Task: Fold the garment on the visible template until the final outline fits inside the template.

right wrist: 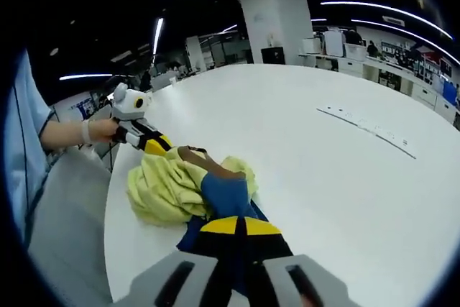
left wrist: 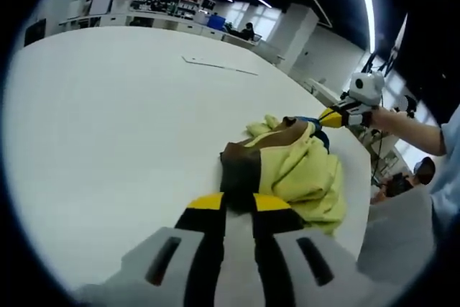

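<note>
A crumpled garment (left wrist: pixel 302 174), pale yellow with a brown part and a blue part, lies bunched near the edge of the white table (left wrist: pixel 108 141). My left gripper (left wrist: pixel 239 199) is shut on its brown part (left wrist: pixel 241 167). From the right, my right gripper (left wrist: pixel 325 116) reaches in and pinches the far blue corner. In the right gripper view, my right gripper (right wrist: pixel 237 224) is shut on the blue part (right wrist: pixel 226 192) of the garment (right wrist: pixel 165 185), and the left gripper (right wrist: pixel 167 147) grips the brown edge opposite. A thin template line (left wrist: pixel 219 66) (right wrist: pixel 370 129) lies farther out on the table, away from the garment.
The table edge (left wrist: pixel 359 199) curves just beyond the garment, with grey floor (right wrist: pixel 65 228) below it. A person's forearm (left wrist: pixel 406 127) and light blue sleeve (right wrist: pixel 21 156) hold the grippers. Office desks (left wrist: pixel 158 19) and a white pillar (right wrist: pixel 277 23) stand far behind.
</note>
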